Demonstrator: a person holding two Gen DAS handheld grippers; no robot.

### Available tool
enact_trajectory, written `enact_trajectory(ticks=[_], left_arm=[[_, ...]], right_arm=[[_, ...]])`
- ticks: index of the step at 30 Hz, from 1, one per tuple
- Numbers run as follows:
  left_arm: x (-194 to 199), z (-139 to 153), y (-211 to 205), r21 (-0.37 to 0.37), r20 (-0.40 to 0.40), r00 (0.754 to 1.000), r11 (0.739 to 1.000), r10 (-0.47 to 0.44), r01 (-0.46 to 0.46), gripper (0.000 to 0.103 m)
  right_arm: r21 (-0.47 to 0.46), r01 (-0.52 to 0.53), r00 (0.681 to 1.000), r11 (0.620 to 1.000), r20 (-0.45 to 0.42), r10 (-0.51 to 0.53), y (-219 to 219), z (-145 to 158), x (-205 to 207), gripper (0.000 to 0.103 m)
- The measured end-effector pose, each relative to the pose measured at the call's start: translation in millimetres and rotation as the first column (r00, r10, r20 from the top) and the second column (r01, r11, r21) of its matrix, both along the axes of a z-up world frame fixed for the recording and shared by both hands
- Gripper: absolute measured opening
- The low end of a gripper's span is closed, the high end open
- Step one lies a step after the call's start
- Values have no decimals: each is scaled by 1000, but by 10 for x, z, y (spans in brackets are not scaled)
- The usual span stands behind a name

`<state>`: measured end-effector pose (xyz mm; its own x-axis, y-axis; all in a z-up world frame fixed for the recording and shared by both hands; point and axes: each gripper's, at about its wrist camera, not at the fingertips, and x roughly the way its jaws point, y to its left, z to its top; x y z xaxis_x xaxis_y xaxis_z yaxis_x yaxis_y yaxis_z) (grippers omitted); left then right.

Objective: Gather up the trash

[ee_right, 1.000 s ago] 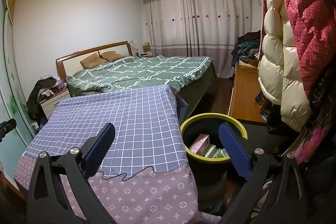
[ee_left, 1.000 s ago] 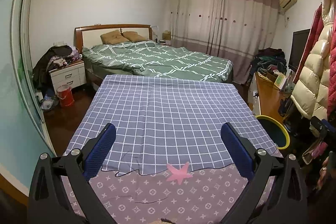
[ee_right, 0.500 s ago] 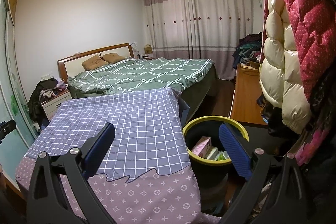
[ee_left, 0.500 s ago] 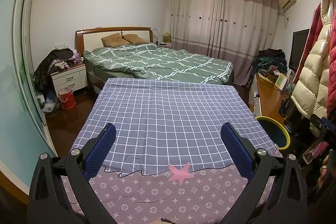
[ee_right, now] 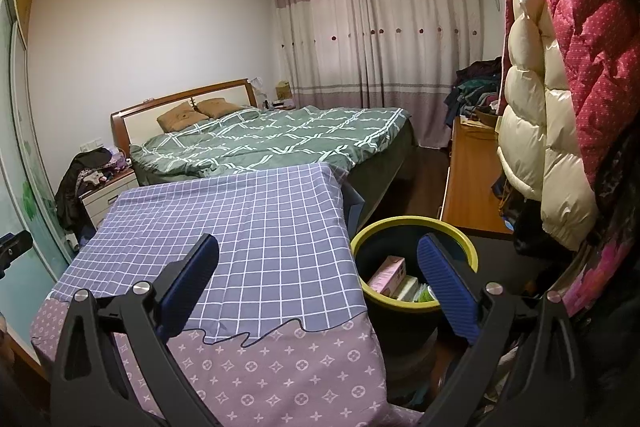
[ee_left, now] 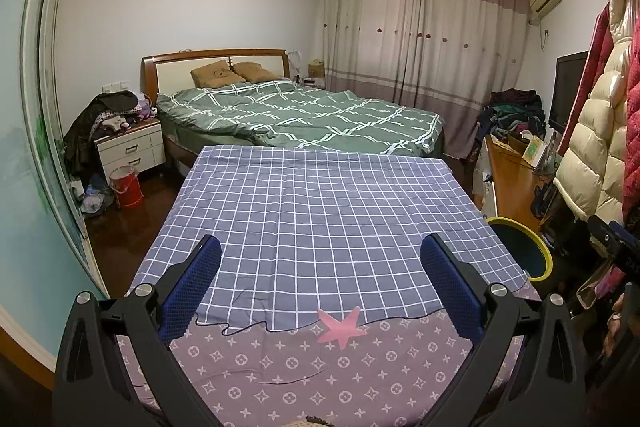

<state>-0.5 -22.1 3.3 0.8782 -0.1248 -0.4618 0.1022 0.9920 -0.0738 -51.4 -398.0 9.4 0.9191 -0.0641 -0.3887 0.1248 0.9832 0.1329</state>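
My left gripper (ee_left: 320, 279) and right gripper (ee_right: 318, 279) both hang with jaws wide apart and empty over the cloth-covered surface (ee_right: 256, 227), which shows no trash. The only trash visible, a pink box (ee_right: 387, 270) among other packets, lies inside the yellow-rimmed bin (ee_right: 414, 227) just beside the surface. The risk, as I judge it, is my right jaw clipping the rim and tipping the bin.

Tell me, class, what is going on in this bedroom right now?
A person is collecting trash with a pair of handheld tongs in each hand. Both the left tongs and the right tongs are open and empty, held above the cloth-covered table, where no trash is visible. The yellow-rimmed bin beside the table already holds a pink box and other packaging.
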Motion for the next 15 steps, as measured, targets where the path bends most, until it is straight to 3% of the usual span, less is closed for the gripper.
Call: enact_trajectory(ticks=[15], left_arm=[[-2,-22,-15,4,-6,1000,1000,-4,4,98]], right_arm=[[3,-2,1000,1000,-4,2,-4,-13,17,95]])
